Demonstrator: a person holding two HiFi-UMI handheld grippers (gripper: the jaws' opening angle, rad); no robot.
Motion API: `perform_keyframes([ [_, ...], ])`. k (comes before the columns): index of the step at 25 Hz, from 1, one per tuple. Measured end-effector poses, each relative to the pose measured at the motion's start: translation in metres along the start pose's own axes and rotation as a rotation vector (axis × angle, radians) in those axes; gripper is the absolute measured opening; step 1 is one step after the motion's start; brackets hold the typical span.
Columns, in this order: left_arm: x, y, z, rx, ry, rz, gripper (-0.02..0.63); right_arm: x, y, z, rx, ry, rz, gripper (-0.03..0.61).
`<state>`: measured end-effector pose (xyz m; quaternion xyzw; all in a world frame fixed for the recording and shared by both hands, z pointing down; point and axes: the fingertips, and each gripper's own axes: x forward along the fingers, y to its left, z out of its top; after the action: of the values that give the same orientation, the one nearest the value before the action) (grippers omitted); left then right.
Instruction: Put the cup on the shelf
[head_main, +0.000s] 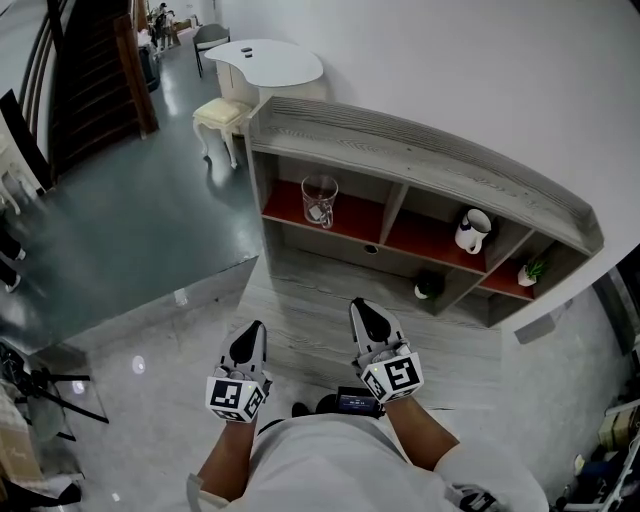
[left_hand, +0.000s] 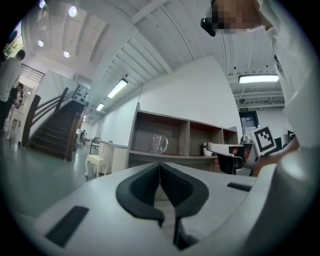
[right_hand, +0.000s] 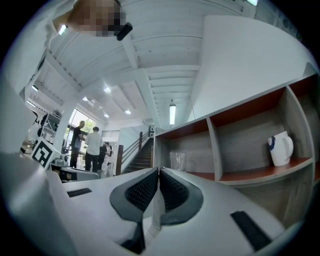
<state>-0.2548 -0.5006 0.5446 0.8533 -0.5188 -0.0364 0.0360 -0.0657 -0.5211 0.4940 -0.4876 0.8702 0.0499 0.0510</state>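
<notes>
Head view: left gripper (head_main: 247, 342), right gripper (head_main: 367, 316), jaws clenched empty; one cup (head_main: 320, 200) shelved.

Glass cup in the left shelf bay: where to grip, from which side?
Probably across the body of the glass cup, coming in level through the open front of the shelf. The cup stands upright with straight walls, and the shelf closes it in above and on both sides. The left hand-held gripper is shut: open it first.

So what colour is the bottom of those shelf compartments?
Red. The shelf shows it best in the head view.
</notes>
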Motion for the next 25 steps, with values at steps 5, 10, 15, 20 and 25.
perform_keyframes([
  [5, -0.009, -0.019, 0.000, 0.007, 0.010, 0.005, 0.012, -0.035, -0.009, -0.002, -0.018, 0.014, -0.009, 0.038],
  [10, -0.022, -0.049, 0.007, 0.030, 0.007, 0.026, 0.012, -0.079, -0.027, -0.009, 0.036, 0.044, -0.031, 0.038],
  [15, -0.038, -0.096, 0.003, 0.037, 0.009, 0.042, 0.012, -0.132, -0.040, -0.012, 0.028, 0.062, -0.039, 0.038],
  [20, -0.071, -0.146, -0.008, 0.042, 0.029, 0.058, 0.012, -0.190, -0.044, -0.014, 0.054, 0.066, -0.023, 0.038],
  [25, -0.111, -0.192, -0.019, 0.048, 0.047, 0.093, 0.012, -0.242, -0.042, -0.010, 0.049, 0.051, 0.001, 0.038],
])
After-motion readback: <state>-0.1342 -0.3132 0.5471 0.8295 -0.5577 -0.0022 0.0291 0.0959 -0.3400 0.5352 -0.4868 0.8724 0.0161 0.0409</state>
